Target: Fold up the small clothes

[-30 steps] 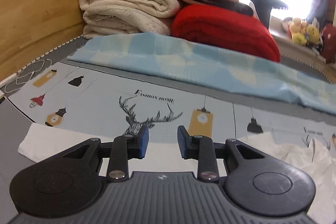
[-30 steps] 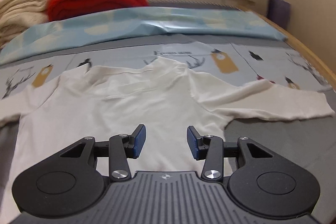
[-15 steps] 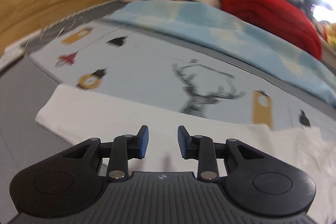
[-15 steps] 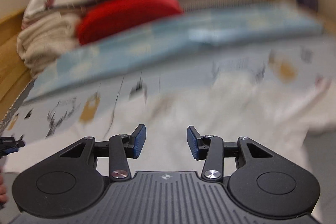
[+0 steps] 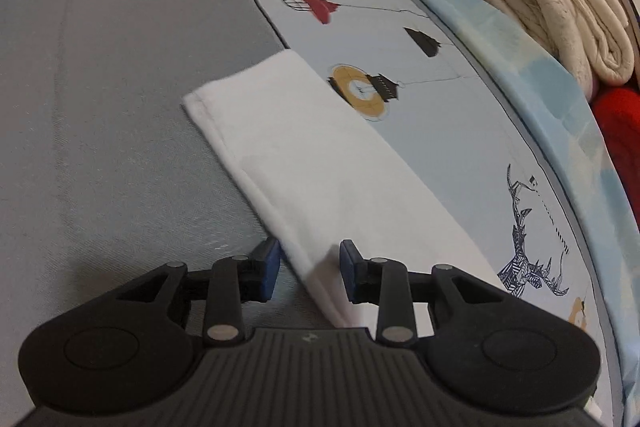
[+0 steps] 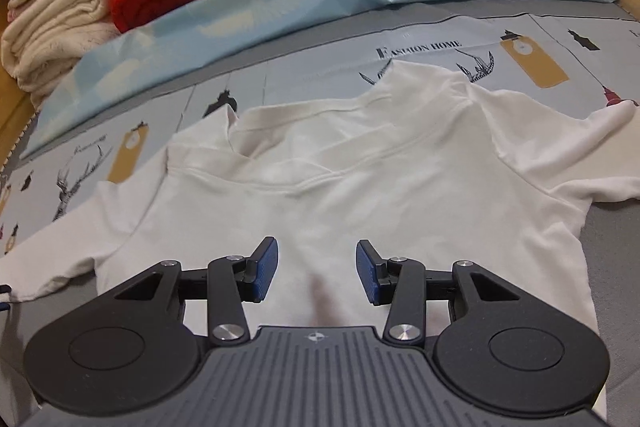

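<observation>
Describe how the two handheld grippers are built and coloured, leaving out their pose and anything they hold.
Both match. The left gripper and right gripper each have two blue ribbed pads on black linkage arms with silver pivot screws. The arms swing from rounded black housings with a circular recess. Between the housings lies a dark grey ribbed plate with a small emblem. No cables, hands or sleeves show.

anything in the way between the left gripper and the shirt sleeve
Nothing visible. The left gripper is open right over the near edge of the white shirt's sleeve, which lies flat and uncovered on the bed.
</observation>
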`<state>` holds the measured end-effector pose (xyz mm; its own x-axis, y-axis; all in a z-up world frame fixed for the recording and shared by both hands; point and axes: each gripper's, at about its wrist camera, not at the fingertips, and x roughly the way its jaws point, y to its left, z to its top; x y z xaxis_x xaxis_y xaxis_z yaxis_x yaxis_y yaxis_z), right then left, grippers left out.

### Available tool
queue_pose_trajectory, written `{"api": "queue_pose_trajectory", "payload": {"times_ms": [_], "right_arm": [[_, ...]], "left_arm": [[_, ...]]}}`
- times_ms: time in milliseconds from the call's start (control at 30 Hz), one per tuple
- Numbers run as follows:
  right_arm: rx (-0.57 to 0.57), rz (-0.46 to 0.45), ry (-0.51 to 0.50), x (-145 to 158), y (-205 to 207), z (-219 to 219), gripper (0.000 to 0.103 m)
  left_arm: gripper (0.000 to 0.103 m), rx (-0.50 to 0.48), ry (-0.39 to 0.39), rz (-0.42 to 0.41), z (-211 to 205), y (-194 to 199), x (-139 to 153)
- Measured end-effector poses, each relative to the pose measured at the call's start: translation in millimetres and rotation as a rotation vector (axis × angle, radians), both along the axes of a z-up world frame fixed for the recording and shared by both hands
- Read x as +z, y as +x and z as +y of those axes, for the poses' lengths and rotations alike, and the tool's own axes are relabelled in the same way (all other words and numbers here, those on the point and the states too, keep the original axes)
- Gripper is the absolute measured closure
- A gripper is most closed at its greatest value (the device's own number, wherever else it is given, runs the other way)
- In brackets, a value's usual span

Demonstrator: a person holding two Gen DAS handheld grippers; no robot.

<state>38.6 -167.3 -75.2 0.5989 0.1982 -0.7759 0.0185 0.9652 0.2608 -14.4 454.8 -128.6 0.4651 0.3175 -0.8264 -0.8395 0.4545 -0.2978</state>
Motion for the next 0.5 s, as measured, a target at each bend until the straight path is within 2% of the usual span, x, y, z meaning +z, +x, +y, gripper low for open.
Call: {"api": "queue_pose_trajectory", "payload": {"times_ms": [33, 67, 133, 200, 267, 367, 500], "right_arm": [[-0.006, 0.009, 0.005, -1.4, 1.2, -1.3, 0.058], [-0.014, 0.016, 0.012, -2.5, 1.7, -2.9, 0.058], [-0.028, 0.022, 0.018, -3.6, 2.9, -6.0, 0.058], [-0.048, 0.025, 0.012, -3.0, 3.5, -8.9, 0.058], [-0.066, 0.021, 0.001, -1.4, 3.0, -12.2, 0.058], [-0.082, 0.02, 0.002, 1.7, 3.5, -17.6, 0.058], [-0.115, 0.008, 0.001, 6.3, 4.6, -25.4, 0.058]], "left_arm": [[0.08, -0.016, 0.031, 0.013, -3.9, 4.2, 1.5], [0.1, -0.023, 0.056, 0.019, -7.5, 7.3, 3.3], [0.1, 0.006, 0.152, 0.05, -19.6, 7.8, 17.2], [0.1, -0.015, 0.258, 0.087, -42.7, 16.8, 39.2], [0.1, -0.07, 0.314, 0.013, -73.4, 23.2, 69.7], [0.1, -0.226, 0.381, -0.091, -129.6, 37.7, 103.7], [0.1, -0.449, 0.409, -0.231, -216.6, 53.5, 127.6]]}}
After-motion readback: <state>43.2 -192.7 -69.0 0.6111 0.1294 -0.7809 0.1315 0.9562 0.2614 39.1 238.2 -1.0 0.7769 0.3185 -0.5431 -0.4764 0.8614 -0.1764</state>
